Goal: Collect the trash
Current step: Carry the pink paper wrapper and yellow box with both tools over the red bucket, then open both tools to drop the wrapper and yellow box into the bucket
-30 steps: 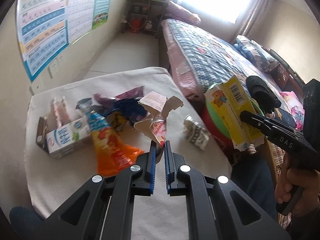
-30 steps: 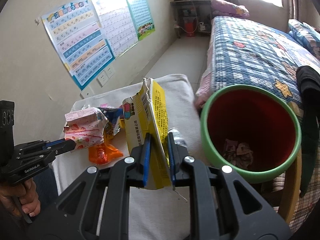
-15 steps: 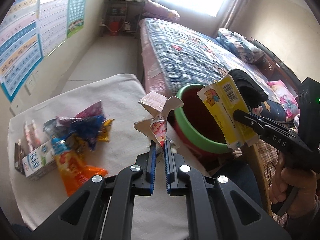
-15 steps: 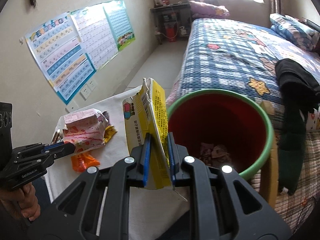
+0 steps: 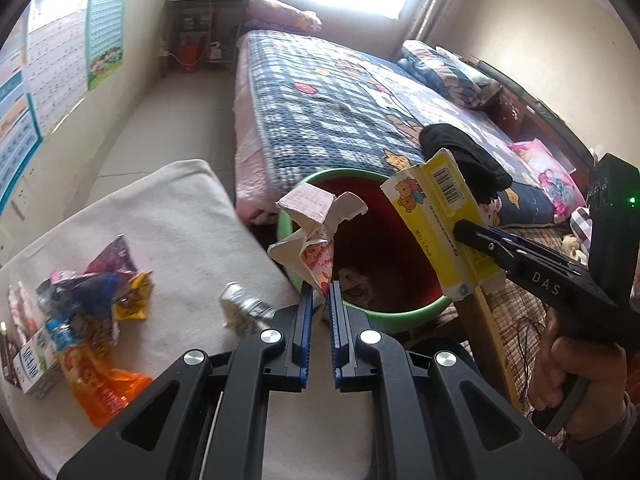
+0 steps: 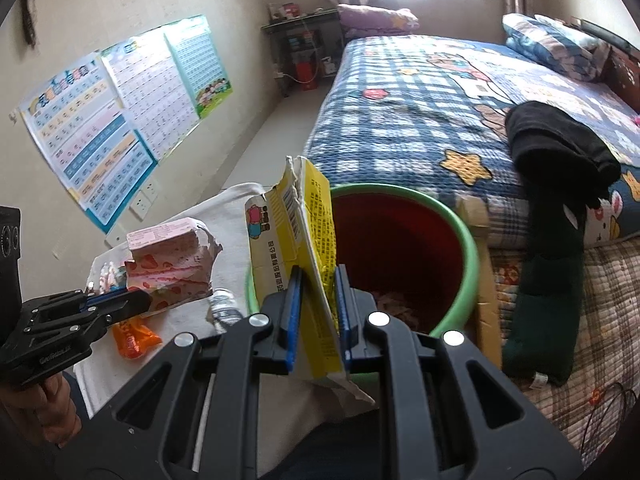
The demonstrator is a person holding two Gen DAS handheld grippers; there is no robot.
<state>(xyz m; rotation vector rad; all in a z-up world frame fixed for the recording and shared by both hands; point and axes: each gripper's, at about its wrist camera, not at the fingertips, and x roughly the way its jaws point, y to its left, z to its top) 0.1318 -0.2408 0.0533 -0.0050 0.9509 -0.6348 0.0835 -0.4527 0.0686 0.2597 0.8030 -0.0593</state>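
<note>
My left gripper (image 5: 318,290) is shut on a torn pink-and-white carton (image 5: 314,236) and holds it at the near rim of the green bin (image 5: 404,312) with a red inside. The carton also shows in the right wrist view (image 6: 168,258), with the left gripper (image 6: 132,300). My right gripper (image 6: 316,276) is shut on a flattened yellow carton (image 6: 296,248), held upright over the bin's (image 6: 468,240) left rim. In the left wrist view the yellow carton (image 5: 436,220) hangs over the bin, held by the right gripper (image 5: 460,227). Crumpled scraps lie in the bin.
A white-clothed table (image 5: 180,216) holds an orange wrapper (image 5: 100,376), a milk box (image 5: 34,364), dark foil wrappers (image 5: 92,284) and a small crumpled pack (image 5: 244,308). A bed (image 6: 440,100) with black clothing (image 6: 556,140) stands behind the bin. Posters (image 6: 120,108) hang on the left wall.
Both grippers have carried their cartons to the right, from over the table to over the bin. The right gripper's jaws stand slightly wider around the yellow carton.
</note>
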